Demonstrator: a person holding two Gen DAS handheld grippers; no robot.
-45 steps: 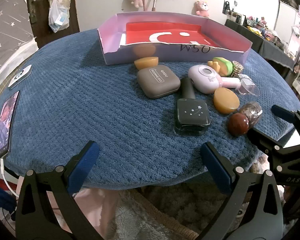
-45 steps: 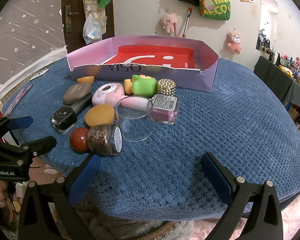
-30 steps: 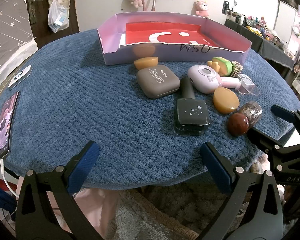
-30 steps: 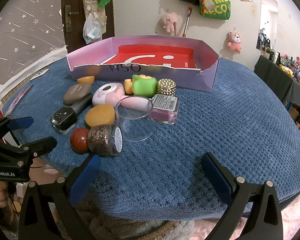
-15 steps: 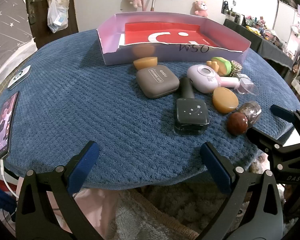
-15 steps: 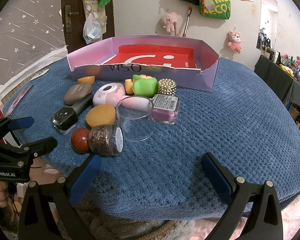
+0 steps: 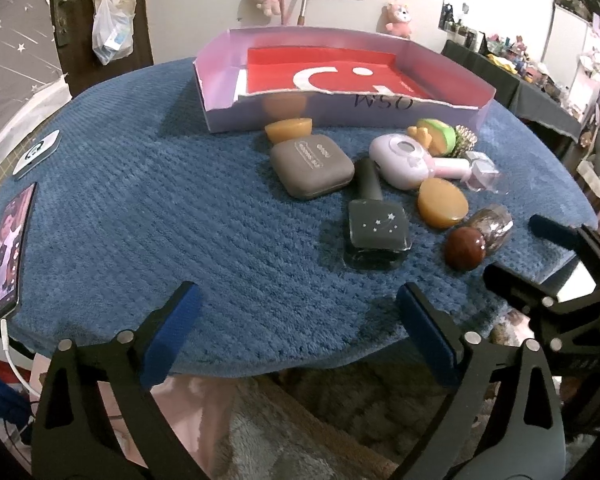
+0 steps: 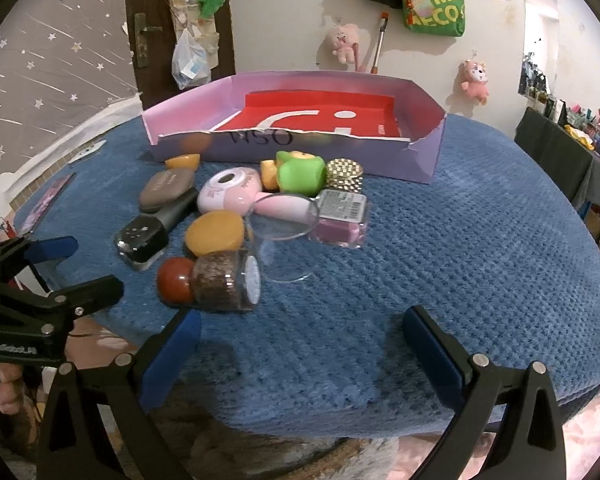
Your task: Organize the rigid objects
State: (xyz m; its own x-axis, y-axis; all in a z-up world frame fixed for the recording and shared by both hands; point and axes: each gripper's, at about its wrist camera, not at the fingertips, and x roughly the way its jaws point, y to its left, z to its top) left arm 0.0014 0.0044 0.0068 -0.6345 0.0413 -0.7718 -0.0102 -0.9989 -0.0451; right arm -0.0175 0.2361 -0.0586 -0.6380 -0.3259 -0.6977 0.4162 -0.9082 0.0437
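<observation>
Several small items lie in a cluster on the blue cloth in front of a purple tray (image 7: 220,116) with a red floor. They include a grey case (image 7: 312,166), a dark nail polish bottle (image 7: 376,228), a pink round device (image 7: 400,160), an orange oval (image 7: 442,202), a red-brown ball (image 7: 464,248), a glitter jar (image 8: 224,284), a clear cup (image 8: 284,244) and a green toy (image 8: 300,176). My left gripper (image 7: 296,296) hovers at the near edge with its jaws closing on nothing. My right gripper (image 8: 302,318) stands open and empty just before the jar.
A phone (image 7: 8,244) with its cable and a white card (image 7: 36,154) lie at the cloth's left edge. The round table (image 8: 500,240) drops off just under both grippers. A door and hung toys stand behind the tray.
The left gripper's fingers have drawn in a little. Both hands and all the items have stayed where they were.
</observation>
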